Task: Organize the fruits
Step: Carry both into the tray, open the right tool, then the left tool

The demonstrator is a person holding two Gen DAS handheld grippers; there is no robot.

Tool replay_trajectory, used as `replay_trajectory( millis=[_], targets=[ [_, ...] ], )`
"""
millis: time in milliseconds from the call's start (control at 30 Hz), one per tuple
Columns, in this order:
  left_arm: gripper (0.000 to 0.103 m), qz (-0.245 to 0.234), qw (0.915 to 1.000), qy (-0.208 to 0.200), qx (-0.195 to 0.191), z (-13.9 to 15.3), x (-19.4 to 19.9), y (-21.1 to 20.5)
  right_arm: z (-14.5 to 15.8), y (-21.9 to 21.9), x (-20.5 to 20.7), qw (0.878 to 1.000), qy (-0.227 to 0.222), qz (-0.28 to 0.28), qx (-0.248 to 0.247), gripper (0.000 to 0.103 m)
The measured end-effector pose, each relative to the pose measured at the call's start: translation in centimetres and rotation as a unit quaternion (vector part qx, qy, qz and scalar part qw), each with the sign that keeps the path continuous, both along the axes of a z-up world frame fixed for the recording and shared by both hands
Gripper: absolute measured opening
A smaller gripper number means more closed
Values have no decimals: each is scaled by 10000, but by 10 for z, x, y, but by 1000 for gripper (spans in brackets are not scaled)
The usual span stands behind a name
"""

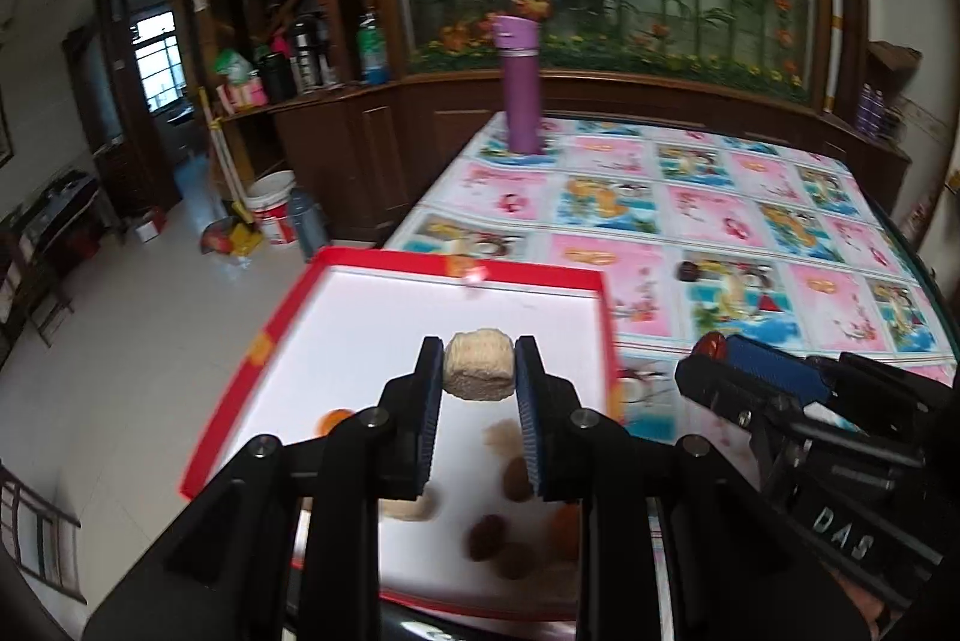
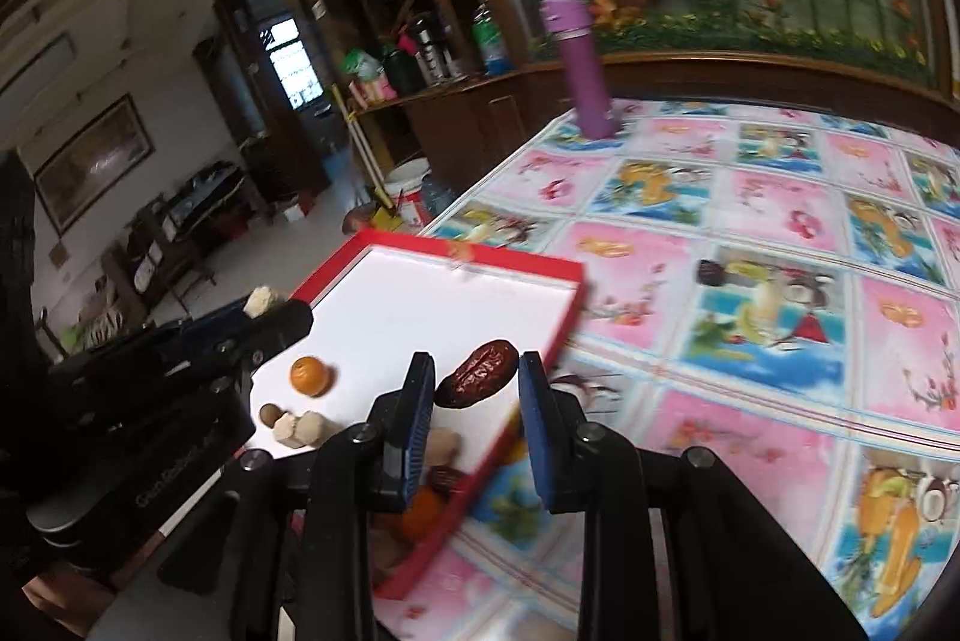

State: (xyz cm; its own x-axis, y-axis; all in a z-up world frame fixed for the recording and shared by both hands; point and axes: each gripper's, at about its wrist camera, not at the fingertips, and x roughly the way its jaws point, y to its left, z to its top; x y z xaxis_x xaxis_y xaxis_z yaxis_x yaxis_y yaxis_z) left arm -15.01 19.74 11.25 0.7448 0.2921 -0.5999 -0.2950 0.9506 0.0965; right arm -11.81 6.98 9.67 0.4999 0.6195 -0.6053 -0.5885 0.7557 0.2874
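My left gripper [image 1: 479, 370] is shut on a pale beige lumpy piece [image 1: 479, 364] and holds it above the red-rimmed white tray [image 1: 384, 305]. My right gripper [image 2: 477, 377] is shut on a dark red date [image 2: 478, 374], held over the tray's right rim [image 2: 564, 323]. In the tray lie an orange kumquat [image 2: 310, 375], beige lumps [image 2: 300, 428], a brown nut [image 2: 269, 414] and several more brown and orange fruits [image 1: 486, 536]. The right gripper also shows at the right of the left wrist view [image 1: 711, 350], and the left gripper at the left of the right wrist view [image 2: 270, 308].
A dark date [image 2: 711, 273] lies alone on the pink and blue patterned tablecloth [image 2: 780, 197]. A purple flask [image 1: 521, 86] stands at the table's far edge. Left of the table the floor drops away, with a white bucket [image 1: 273, 206].
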Motion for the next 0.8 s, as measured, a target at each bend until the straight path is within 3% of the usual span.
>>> replay_trajectory(
  millis=[233,800],
  targets=[
    [26,268,9996,35,-103,-10,-8,35,-17,37,-10,9994,86,182,-285,27],
    [26,558,9977,304,-217,-38,-10,69,-37,64,-15,9980,298,176,-527,27]
  ],
)
